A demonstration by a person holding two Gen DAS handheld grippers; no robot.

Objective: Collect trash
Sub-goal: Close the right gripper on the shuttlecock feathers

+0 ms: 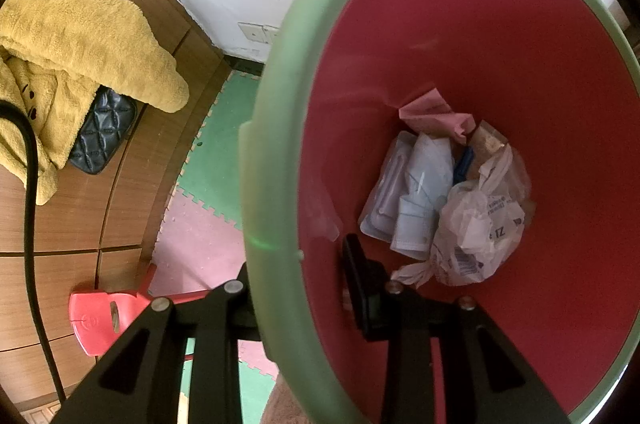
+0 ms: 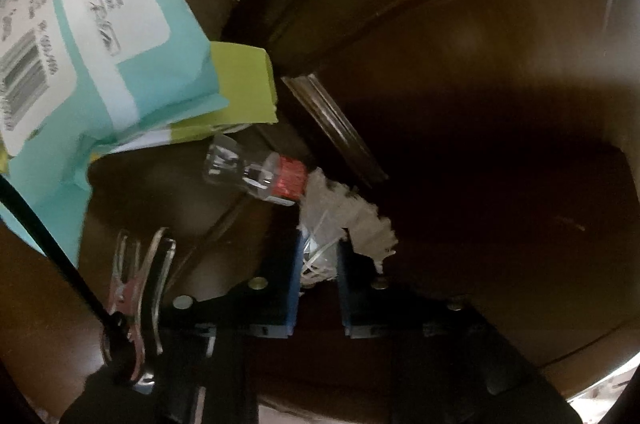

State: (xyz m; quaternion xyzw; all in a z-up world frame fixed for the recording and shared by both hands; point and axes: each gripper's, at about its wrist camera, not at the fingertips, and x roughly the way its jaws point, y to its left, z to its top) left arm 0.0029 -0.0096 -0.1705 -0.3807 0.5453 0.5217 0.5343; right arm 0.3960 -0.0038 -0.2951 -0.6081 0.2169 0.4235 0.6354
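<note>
In the left wrist view my left gripper (image 1: 304,272) is shut on the green rim (image 1: 276,128) of a red trash bin (image 1: 500,64), one finger outside and one inside, holding it tilted. Inside lie a crumpled plastic bag (image 1: 480,228), white packets (image 1: 416,192) and pink paper (image 1: 432,112). In the right wrist view my right gripper (image 2: 318,264) is shut on a clear plastic wrapper (image 2: 320,248) with a fuzzy grey scrap (image 2: 360,212), above a dark wooden table (image 2: 500,164).
A small clear bottle with a red cap (image 2: 256,172), a teal and green labelled package (image 2: 100,64) and a metal clip (image 2: 136,288) lie on the table. A yellow garment (image 1: 80,64), dark pouch (image 1: 100,132), red stool (image 1: 108,316) and foam floor mats (image 1: 208,192) flank the bin.
</note>
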